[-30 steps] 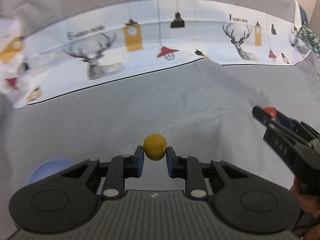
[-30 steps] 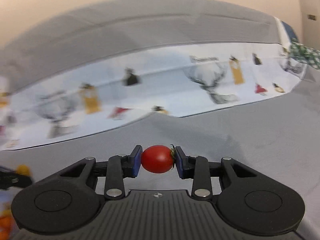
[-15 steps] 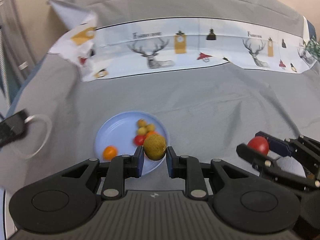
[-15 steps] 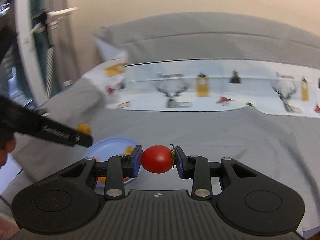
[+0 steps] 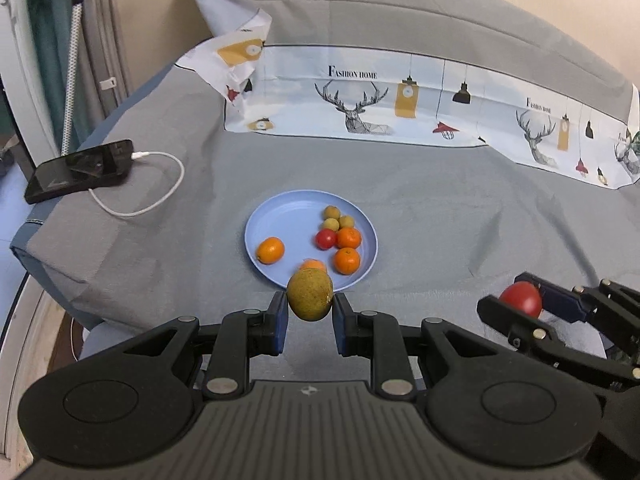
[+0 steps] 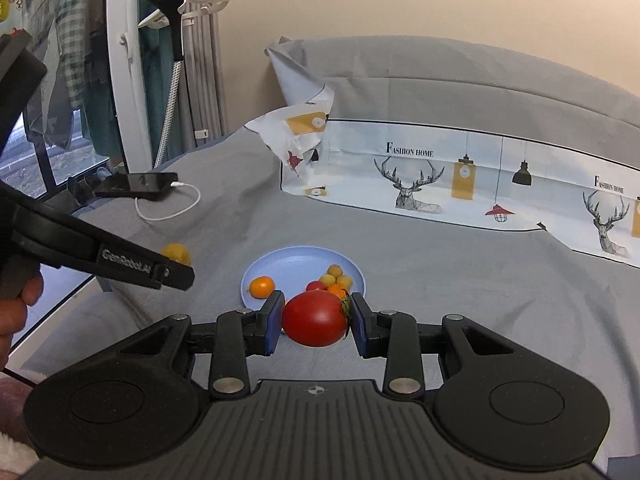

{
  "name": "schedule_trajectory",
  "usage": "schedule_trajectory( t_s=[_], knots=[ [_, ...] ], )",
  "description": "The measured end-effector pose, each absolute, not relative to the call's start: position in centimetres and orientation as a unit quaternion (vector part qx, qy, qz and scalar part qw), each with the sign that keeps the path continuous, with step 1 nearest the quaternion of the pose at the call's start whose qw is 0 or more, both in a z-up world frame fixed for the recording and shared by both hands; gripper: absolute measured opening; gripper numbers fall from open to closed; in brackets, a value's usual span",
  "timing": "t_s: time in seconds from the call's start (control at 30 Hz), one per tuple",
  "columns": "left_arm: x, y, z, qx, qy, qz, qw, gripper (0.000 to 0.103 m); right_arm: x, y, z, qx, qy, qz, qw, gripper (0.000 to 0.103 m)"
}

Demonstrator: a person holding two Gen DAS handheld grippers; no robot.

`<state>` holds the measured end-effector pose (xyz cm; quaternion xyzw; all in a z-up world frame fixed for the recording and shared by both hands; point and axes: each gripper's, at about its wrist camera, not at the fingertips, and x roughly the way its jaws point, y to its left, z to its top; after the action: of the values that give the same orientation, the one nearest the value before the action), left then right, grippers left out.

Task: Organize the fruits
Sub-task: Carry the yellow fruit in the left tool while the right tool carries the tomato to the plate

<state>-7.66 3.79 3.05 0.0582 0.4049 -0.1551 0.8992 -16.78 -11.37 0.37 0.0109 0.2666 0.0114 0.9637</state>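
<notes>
Both grippers are loaded right now. The left gripper (image 5: 310, 312) is clamped on a small yellow-green fruit (image 5: 310, 294), pads pressing its two sides, and the right gripper (image 6: 314, 326) is pinched onto a tomato (image 6: 315, 323) the same way, stem end against the right pad. Both fruits hang in the air over the grey bedsheet (image 5: 440, 216), just short of the plate's near rim.

My guess on handling: the tomato is the touchy one. Thin skin, soft inside, so squeezing harder would bruise or split it, and it's smooth enough to slip if the grip loosens. Holding it across the widest part like this looks right. The yellow-green one seems firmer and rougher, light, and less likely to slide.

A bit further out sits the blue plate (image 5: 276, 208), already holding a few oranges (image 5: 348, 261), a small tomato and some little yellow fruits. They're round and will probably roll if bumped, so set things down low.

Further back: a phone (image 5: 80, 170) on its cable at the left edge, then the deer-print cloth (image 5: 360, 104).
</notes>
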Motion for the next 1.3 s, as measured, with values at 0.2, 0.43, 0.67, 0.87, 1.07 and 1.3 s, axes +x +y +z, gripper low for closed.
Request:
schedule_trajectory(
  t_s=[0.2,0.43,0.67,0.87,1.07,1.3],
  knots=[
    [-8.2,4.0,3.4,0.055,0.396,-0.161,0.903,0.026,-16.8,-10.9,0.1,0.005,0.272,0.009,0.962,0.037],
    [-8.1,4.2,3.3,0.051,0.394,-0.166,0.903,0.026,-16.8,-10.6,0.2,-0.005,0.272,0.005,0.962,0.037],
    [-7.6,4.4,3.0,0.045,0.397,-0.166,0.902,0.026,-16.3,-10.4,0.1,-0.008,0.278,0.006,0.961,0.037],
    [-7.4,4.4,2.8,0.045,0.399,-0.166,0.901,0.026,-16.0,-10.5,-0.1,-0.008,0.284,0.007,0.959,0.037],
    [-7.1,4.2,2.7,0.045,0.401,-0.165,0.900,0.026,-15.5,-10.5,-0.4,-0.007,0.293,0.007,0.956,0.037],
    [-5.8,4.1,2.2,0.044,0.410,-0.163,0.897,0.026,-14.4,-10.6,-0.9,-0.009,0.304,0.010,0.952,0.037]
  ],
)
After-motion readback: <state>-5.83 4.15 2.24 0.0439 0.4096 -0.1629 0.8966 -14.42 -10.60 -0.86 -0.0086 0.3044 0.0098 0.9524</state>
